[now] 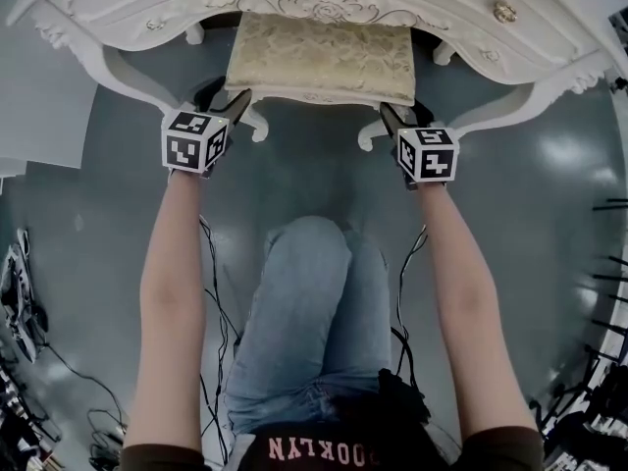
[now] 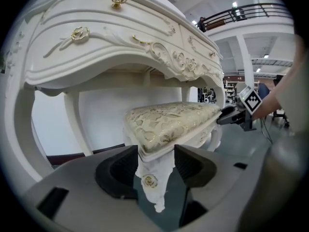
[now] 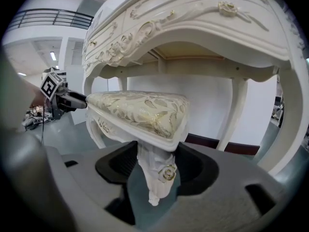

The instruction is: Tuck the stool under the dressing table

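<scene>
Table (image 1: 88,13) is seen across the top of the head view: white, carved, gilt knobs on the drawers, curved legs splayed to both sides. Stool (image 1: 319,57) is set in the gap between those legs. The rear of its cream-and-gold seat is covered by the table's front rail. The front part of the seat and both front legs are left out over the grey floor (image 1: 314,180).

Knees in jeans (image 1: 314,302) are seen just behind the stool, both forearms stretched forward to its front corners.

Left tool (image 1: 234,106) is closed on the stool's front-left corner. In the left gripper view the carved leg (image 2: 153,178) is clamped between the jaws, just under the seat rim. Right tool (image 1: 394,118) is closed the same way on the front-right leg (image 3: 161,173), jaws against either side of it. Each tool is also visible from the other's view, at the far corner of the seat.
</scene>
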### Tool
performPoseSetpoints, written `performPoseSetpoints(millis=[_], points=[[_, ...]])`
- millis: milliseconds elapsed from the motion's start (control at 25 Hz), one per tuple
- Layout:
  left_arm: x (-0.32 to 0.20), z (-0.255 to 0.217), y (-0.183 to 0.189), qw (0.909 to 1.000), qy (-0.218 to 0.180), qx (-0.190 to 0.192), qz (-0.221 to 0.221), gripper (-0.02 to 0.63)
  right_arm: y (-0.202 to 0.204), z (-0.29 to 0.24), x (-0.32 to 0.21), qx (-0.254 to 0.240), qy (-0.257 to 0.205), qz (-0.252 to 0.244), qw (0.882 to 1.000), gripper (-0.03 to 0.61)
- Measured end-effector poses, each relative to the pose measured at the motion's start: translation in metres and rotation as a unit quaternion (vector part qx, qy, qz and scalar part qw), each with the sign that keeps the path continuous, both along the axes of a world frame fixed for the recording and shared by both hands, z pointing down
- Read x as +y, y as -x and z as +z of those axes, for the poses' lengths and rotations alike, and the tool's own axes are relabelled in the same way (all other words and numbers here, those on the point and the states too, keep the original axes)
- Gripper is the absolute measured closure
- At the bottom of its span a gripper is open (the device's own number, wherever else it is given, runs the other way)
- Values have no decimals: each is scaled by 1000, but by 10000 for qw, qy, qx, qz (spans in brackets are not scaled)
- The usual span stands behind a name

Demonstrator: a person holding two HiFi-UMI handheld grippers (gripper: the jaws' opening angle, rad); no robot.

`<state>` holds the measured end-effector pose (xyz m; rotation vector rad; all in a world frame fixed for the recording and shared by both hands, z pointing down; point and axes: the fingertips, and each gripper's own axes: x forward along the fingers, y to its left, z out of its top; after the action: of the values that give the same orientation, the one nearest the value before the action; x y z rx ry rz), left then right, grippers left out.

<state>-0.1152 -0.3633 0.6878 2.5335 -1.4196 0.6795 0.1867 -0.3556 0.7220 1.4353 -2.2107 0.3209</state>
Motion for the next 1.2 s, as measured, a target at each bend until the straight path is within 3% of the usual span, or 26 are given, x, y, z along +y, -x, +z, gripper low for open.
performPoseSetpoints(millis=[400, 920, 1200], points=[[-20, -14, 1, 9967, -720, 312, -201, 396, 1, -13, -24, -143, -788, -72, 9968, 344], [-41, 0, 4, 9968, -633, 3, -497, 400, 4, 1, -47, -21, -745, -41, 9972, 344], [-72, 2, 4, 9952, -720, 49, -654, 402, 4, 2, -77, -44, -870, 89, 9962, 344]])
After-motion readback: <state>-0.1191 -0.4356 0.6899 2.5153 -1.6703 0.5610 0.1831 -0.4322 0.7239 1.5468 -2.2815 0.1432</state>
